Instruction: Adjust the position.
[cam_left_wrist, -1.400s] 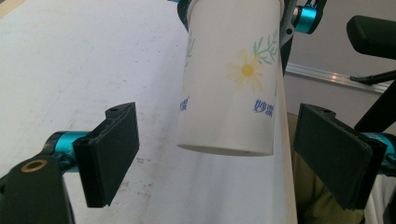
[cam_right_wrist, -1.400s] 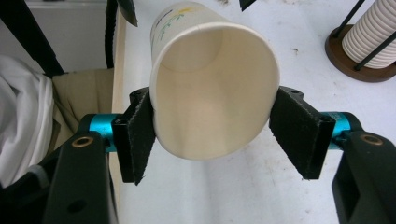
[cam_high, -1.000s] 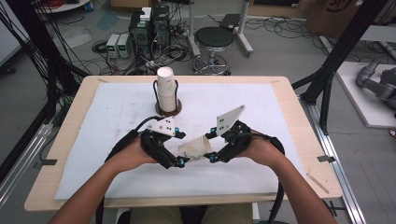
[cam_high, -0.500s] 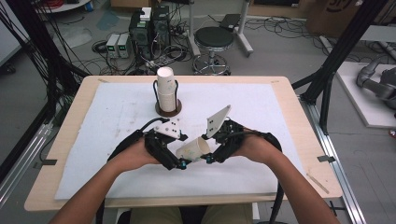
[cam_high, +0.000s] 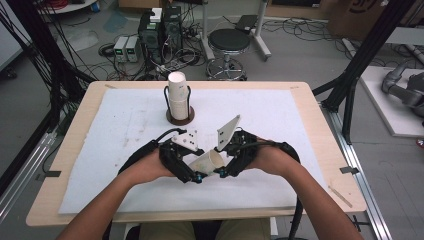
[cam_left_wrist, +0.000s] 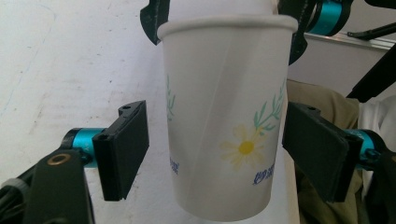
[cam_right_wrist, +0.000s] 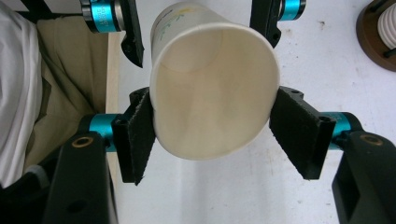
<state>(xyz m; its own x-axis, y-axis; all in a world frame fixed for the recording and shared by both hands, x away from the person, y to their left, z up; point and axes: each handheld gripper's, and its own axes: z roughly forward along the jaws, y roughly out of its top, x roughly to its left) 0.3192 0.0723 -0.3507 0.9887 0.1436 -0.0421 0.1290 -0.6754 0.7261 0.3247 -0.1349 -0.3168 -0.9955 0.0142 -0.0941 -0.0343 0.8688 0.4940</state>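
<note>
While held sideways above table (cam_high: 310, 125) near front edge, paper cup (cam_high: 207, 162) sits between both grippers. Right gripper (cam_right_wrist: 212, 133) jaws pinch cup at rim, squashing mouth oval. Left gripper (cam_left_wrist: 215, 149) jaws spread either side of cup's lower body, gaps visible, not touching.
</note>
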